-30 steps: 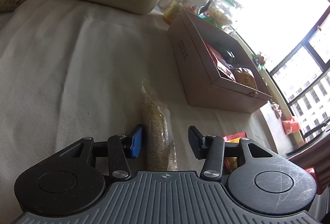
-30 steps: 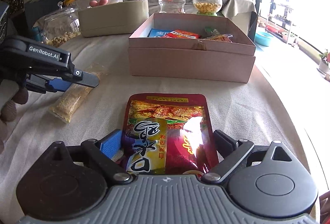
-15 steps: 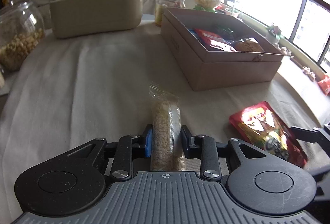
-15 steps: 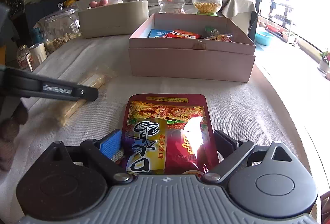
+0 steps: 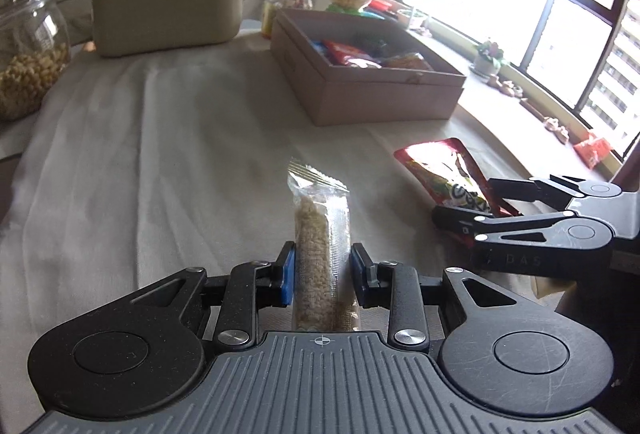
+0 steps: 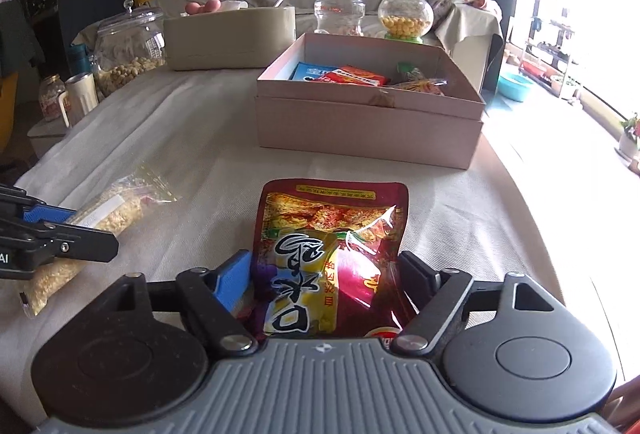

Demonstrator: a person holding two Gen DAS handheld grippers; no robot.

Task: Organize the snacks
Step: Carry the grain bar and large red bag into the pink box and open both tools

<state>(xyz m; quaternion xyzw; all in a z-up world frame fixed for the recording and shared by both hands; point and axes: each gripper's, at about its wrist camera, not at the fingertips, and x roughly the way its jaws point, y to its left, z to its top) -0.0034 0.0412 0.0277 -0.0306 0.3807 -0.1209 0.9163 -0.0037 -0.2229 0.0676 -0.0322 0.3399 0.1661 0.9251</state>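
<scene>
My left gripper (image 5: 322, 274) is shut on a clear bar-shaped packet of grain snack (image 5: 320, 234), lifted off the cloth and pointing forward. The same packet shows at the left of the right wrist view (image 6: 100, 214). My right gripper (image 6: 326, 274) is shut on a red foil snack pouch (image 6: 332, 242), its near end pinched between the pads; the pouch also shows in the left wrist view (image 5: 448, 174). An open cardboard box (image 6: 368, 122) holding several snack packets stands ahead, also in the left wrist view (image 5: 372, 94).
A beige tub (image 6: 228, 38) stands behind the box to the left. A glass jar of nuts (image 6: 128, 50) sits at far left, two plastic jars (image 6: 340, 10) behind the box. The table edge curves away on the right, by the window.
My left gripper closed on the grain packet and lifted it, swinging to face the box. My right gripper stayed closed on the red pouch, and its view now looks from slightly higher.
</scene>
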